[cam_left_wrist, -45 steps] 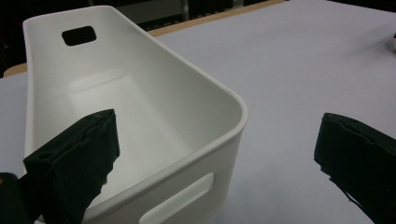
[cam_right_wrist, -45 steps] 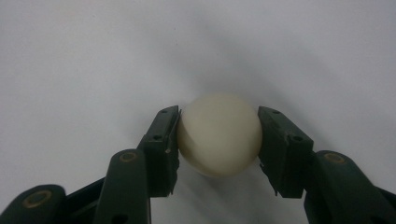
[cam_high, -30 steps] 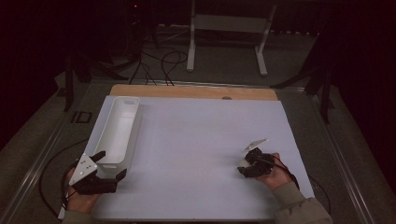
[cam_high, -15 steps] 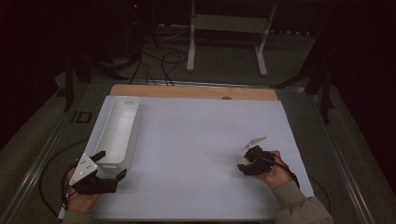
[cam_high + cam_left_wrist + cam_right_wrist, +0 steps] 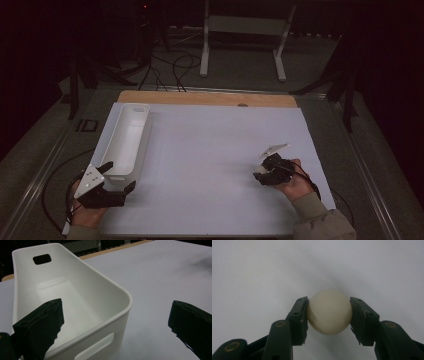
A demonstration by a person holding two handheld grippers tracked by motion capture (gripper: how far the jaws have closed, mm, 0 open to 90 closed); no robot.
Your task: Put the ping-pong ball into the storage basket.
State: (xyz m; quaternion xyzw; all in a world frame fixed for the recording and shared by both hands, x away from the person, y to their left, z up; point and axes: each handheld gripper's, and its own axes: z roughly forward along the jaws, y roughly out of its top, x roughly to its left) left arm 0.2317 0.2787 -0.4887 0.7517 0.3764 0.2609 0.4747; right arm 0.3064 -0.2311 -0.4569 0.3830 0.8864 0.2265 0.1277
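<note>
Dim lab/test rig: white-covered table (image 5: 210, 150), floor cables (image 5: 170, 65), metal stand (image 5: 245, 30)

The right tool (image 5: 263, 171) holding the ball (image 5: 329, 312) has edged slightly nearer the person.

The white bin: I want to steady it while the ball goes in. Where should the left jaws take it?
Probably the near short wall of the white bin, at the rim above its handle slot, coming from the person's side. The open left gripper already straddles that end, one jaw inside, one outside.
</note>
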